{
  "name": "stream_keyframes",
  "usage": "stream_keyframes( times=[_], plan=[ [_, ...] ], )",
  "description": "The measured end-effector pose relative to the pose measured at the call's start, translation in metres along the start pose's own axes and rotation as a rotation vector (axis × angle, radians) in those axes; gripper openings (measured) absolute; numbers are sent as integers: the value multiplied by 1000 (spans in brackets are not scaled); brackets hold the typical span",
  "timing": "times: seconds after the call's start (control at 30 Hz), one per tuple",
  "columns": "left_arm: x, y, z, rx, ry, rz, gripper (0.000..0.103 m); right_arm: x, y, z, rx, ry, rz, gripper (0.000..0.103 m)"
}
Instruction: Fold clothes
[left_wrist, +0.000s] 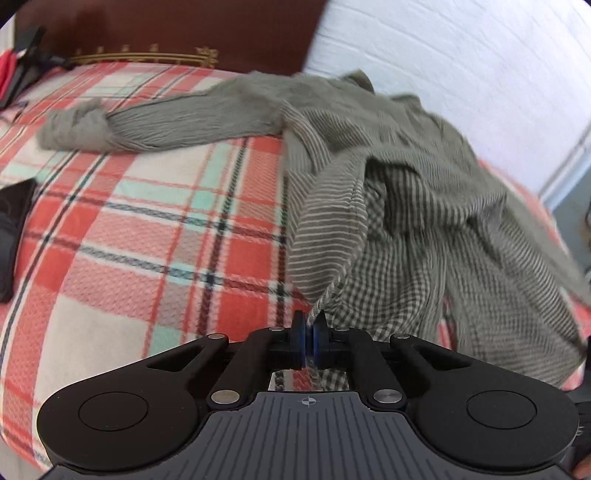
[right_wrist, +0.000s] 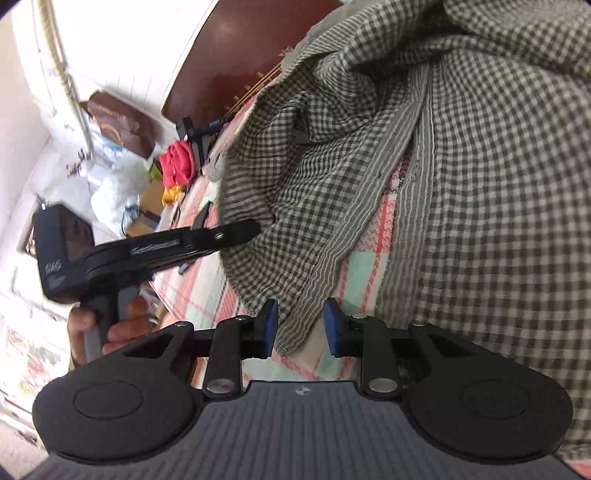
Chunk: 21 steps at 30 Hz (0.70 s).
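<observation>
Left gripper | I'm seeing its pads pressing together on an edge of the checked shirt | shirt is lying crumpled on the plaid blanket, one sleeve trailing left | right gripper | fingers are standing apart around a hanging corner of the shirt, not clamping it.

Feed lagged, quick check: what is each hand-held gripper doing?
Left hand-held gripper: closed on the checked shirt hem.
Right hand-held gripper: open, shirt edge between the jaws, not gripped.

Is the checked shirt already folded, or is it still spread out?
Not folded: the checked shirt lies crumpled, one sleeve stretched across the plaid blanket.
</observation>
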<state>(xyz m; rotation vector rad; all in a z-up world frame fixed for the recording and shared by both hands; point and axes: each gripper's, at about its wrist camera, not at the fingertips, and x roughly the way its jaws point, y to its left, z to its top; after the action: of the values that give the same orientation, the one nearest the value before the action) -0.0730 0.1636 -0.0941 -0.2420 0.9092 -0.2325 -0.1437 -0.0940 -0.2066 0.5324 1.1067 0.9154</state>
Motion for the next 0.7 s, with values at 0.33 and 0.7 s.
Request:
stream_keyframes(
  times=[0.33, 0.7],
  plan=[
    [-6, 5, 1, -4, -17, 23, 5, 7, 8, -5, 68, 15, -12, 31],
    [-4, 2, -1, 25, -22, 18, 16, 32, 13, 2, 182, 63, -8, 9]
  ],
)
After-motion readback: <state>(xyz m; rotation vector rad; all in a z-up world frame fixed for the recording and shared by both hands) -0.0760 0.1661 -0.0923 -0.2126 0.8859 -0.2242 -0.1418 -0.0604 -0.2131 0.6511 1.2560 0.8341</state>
